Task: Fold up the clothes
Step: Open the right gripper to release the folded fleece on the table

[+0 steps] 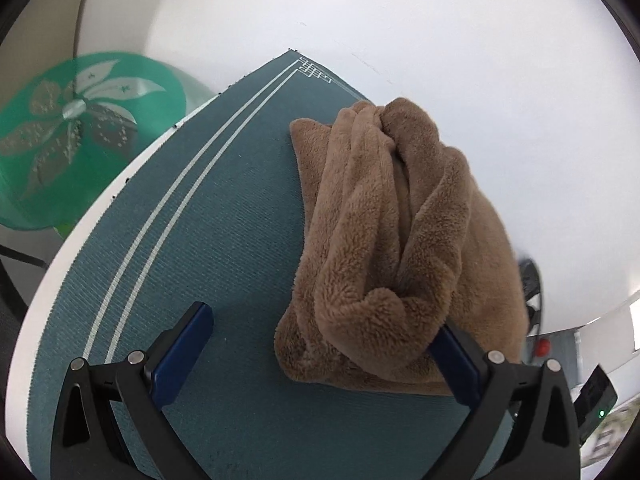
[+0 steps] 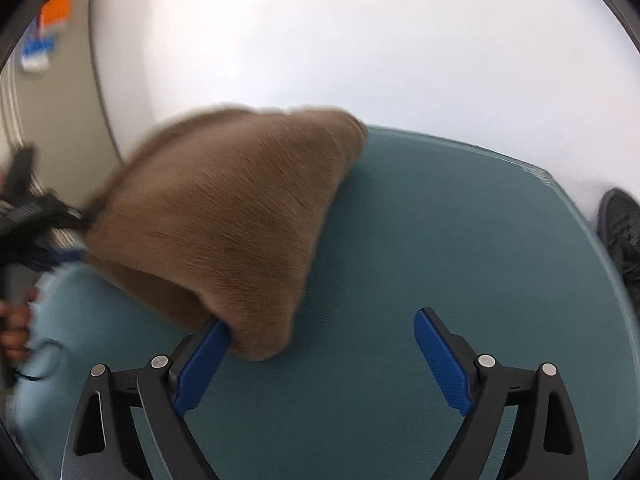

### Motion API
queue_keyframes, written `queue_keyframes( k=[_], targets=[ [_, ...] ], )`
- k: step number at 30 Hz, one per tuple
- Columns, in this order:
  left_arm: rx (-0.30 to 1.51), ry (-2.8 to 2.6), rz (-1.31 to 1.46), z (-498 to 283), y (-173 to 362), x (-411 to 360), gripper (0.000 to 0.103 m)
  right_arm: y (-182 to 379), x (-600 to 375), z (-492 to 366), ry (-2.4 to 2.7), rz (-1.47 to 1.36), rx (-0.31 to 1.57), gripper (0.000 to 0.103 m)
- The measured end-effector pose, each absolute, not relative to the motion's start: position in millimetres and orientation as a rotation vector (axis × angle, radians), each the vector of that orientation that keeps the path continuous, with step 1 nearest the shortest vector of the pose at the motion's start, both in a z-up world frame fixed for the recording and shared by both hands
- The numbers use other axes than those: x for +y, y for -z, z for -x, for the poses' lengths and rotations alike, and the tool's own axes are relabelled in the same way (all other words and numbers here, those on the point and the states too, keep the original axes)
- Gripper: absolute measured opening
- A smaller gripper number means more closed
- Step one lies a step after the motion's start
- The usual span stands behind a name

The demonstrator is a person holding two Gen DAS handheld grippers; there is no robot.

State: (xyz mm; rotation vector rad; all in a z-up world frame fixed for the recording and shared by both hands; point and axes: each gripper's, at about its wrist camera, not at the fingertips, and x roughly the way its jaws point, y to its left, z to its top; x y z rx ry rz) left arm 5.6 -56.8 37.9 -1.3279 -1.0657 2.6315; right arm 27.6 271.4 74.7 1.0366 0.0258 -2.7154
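A brown fleecy garment [image 1: 384,236] lies bunched in thick folds on a teal mat [image 1: 216,216]. My left gripper [image 1: 324,324] is open over the mat; the garment's near end rests against its right finger [image 1: 456,360], and its left finger stands clear. In the right wrist view the same garment [image 2: 224,216] is a blurred mound on the mat [image 2: 440,248]. My right gripper [image 2: 324,334] is open; the garment's near corner drapes over the tip of its left finger [image 2: 200,364]. The other gripper [image 2: 28,216] shows dark at the left edge.
The mat lies on a white table [image 1: 440,32]. A green container [image 1: 68,136] with a white flower pattern stands beyond the table's left edge. A dark shoe [image 2: 620,224] shows at the right edge. A hand [image 2: 14,332] is at the far left.
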Motion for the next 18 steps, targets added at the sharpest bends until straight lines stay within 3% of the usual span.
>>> queue_keyframes(
  k=[2, 9, 14, 18],
  targets=[
    [-1.111, -2.594, 1.316, -6.8, -38.1, -61.7, 0.103, -93.0, 270.8, -35.1, 2.749, -0.922, -0.032, 0.092],
    [-1.197, -2.488, 1.315, -11.5, -38.1, -73.8, 0.103, -115.4, 200.4, -22.5, 2.810, -0.699, 0.133, 0.094],
    [-1.249, -2.479, 1.287, -16.9, -48.8, -92.9, 0.103, -98.5, 129.2, -2.1, 2.793, -0.638, 0.336, 0.094],
    [-1.277, -2.524, 1.223, -13.9, -69.2, -114.5, 0.103, -66.7, 83.3, 16.2, 2.726, -0.761, 0.522, 0.094]
  ],
)
